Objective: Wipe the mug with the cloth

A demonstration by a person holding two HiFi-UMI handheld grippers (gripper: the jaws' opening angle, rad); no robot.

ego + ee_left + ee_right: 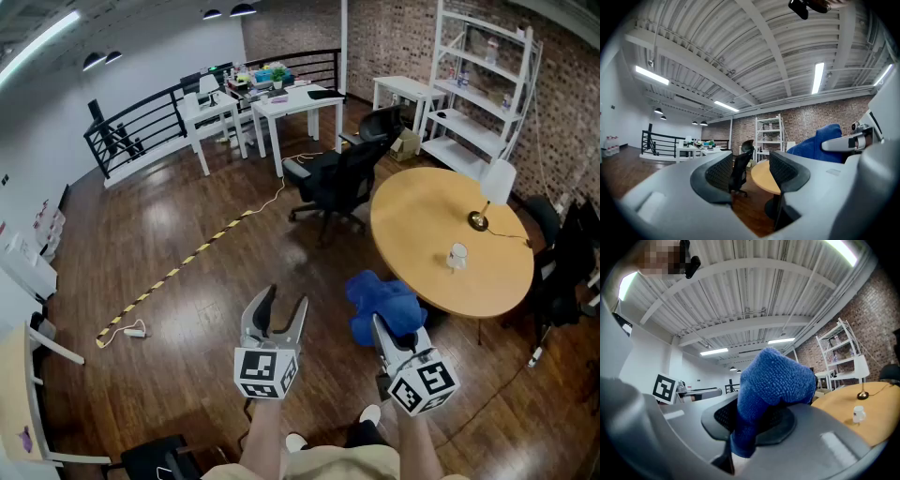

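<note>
Head view: both grippers are held over the dark wooden floor (187,309), short of the round light-wood table (422,216).

Left gripper (286,298): jaws moderately wide, nothing between them and touching nothing. The left gripper view confirms it. The gap between the black ribbed pads (719,171) is clear, and only a black office chair (739,169) and the table edge (765,177) show through it.

Right gripper (382,328): clamped on the fluffy blue microfibre cloth (384,305). In the right gripper view the cloth (776,376) is pinched between the jaws. Most of it bunches up above them and a short tail hangs below. The cloth also hides the fingertips in the head view. From the left gripper view it sits (815,143) just to the right of that gripper.

The small white mug (457,255) stands upright on the table, towards the near edge. It is near the brass base of the white-shaded table lamp (497,183). The mug is apart from both grippers and the cloth, with nothing touching it. It also shows in the right gripper view (857,414), on the tabletop to the right of the cloth.

The black office chair (337,178) stands beside the table's far-left edge.
</note>
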